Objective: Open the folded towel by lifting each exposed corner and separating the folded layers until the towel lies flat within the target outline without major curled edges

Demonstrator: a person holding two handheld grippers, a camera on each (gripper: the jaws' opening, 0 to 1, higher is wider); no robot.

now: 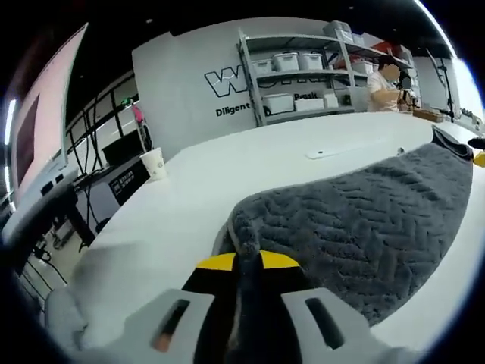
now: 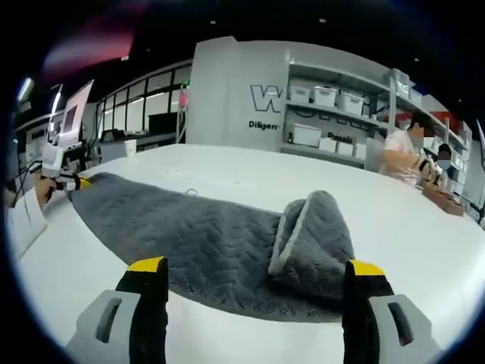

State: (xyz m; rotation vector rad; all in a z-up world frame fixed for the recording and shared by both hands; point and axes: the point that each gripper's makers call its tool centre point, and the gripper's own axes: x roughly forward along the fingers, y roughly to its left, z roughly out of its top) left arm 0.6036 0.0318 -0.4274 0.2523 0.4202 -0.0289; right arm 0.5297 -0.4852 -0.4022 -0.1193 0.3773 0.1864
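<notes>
A grey towel [image 1: 364,220] with a zigzag weave lies stretched across the white table [image 1: 182,205]. My left gripper [image 1: 248,262] has its yellow-tipped jaws shut on the towel's near corner, and the cloth bunches up between them. In the right gripper view the towel [image 2: 197,235] runs away to the left, and its near end is folded back on itself in a rounded flap [image 2: 312,231]. My right gripper [image 2: 258,269] stands wide open just short of that flap and holds nothing. The left gripper [image 2: 67,180] also appears at the towel's far end, in a white-sleeved hand.
A paper cup [image 1: 154,163] stands near the table's far left edge. A flat white strip [image 1: 333,152] lies beyond the towel. Shelves with white bins [image 1: 299,72] line the back wall, where a person [image 1: 385,83] stands. Two people [image 2: 413,152] work at the right.
</notes>
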